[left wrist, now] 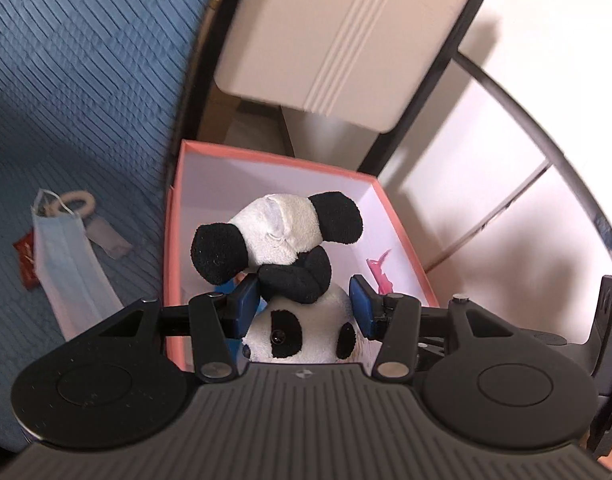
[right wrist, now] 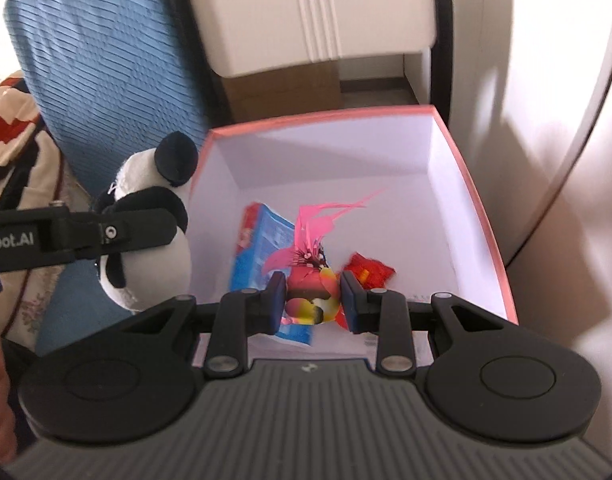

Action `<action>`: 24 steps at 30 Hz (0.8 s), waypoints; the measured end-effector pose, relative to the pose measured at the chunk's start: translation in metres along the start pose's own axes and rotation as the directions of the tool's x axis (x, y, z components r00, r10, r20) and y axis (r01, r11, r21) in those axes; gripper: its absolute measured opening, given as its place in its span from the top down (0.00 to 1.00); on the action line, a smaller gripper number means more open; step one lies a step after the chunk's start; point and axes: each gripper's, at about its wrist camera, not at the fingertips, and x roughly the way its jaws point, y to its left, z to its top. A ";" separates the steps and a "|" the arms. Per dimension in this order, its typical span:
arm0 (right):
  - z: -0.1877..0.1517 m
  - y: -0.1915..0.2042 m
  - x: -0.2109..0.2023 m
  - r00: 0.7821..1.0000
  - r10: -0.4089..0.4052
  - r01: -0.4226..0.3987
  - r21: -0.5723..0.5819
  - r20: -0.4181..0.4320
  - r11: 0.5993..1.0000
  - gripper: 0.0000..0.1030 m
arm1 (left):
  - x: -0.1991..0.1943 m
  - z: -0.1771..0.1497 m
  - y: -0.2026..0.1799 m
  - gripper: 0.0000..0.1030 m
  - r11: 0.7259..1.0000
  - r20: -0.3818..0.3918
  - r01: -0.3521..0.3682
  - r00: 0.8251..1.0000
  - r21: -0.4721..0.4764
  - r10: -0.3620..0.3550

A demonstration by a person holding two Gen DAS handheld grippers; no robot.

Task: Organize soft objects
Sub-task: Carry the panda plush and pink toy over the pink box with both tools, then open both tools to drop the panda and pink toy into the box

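My left gripper (left wrist: pixel 306 306) is clamped on a panda plush (left wrist: pixel 290 264), held upside down over the near-left corner of the pink box (left wrist: pixel 401 208). My right gripper (right wrist: pixel 313 298) is closed narrow on a small bright toy with pink feathers (right wrist: pixel 311 280), above the box floor.

Only the left view shows the face mask (left wrist: pixel 72 256), a ring and a red wrapper lying on the blue mattress (left wrist: pixel 86 80). Only the right view shows the box contents clearly: a blue carton (right wrist: pixel 266 248) and a red packet (right wrist: pixel 367 272) on the floor, plus the panda from the side at the left rim.

The toy's body is partly behind the pads, shape hard to read. Motion blur on the background. The patterned cloth (right wrist: pixel 10 140) is cut off at the left edge.
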 end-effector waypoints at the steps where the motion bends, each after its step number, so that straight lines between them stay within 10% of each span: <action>1: -0.002 -0.003 0.003 1.000 -0.005 0.005 0.001 -0.007 1.000 0.68 | 0.007 -0.002 -0.002 0.47 1.000 -0.011 -0.003 1.000 0.003 0.003; 17: -0.024 -0.046 0.039 0.993 -0.045 0.051 0.052 -0.107 0.997 0.67 | 0.063 -0.030 -0.009 0.46 0.999 -0.131 -0.014 0.991 0.034 0.018; 24: -0.024 -0.043 0.028 0.994 -0.043 0.050 0.064 -0.101 0.997 0.50 | 0.051 -0.027 -0.017 0.28 0.998 -0.096 0.003 0.995 0.070 0.004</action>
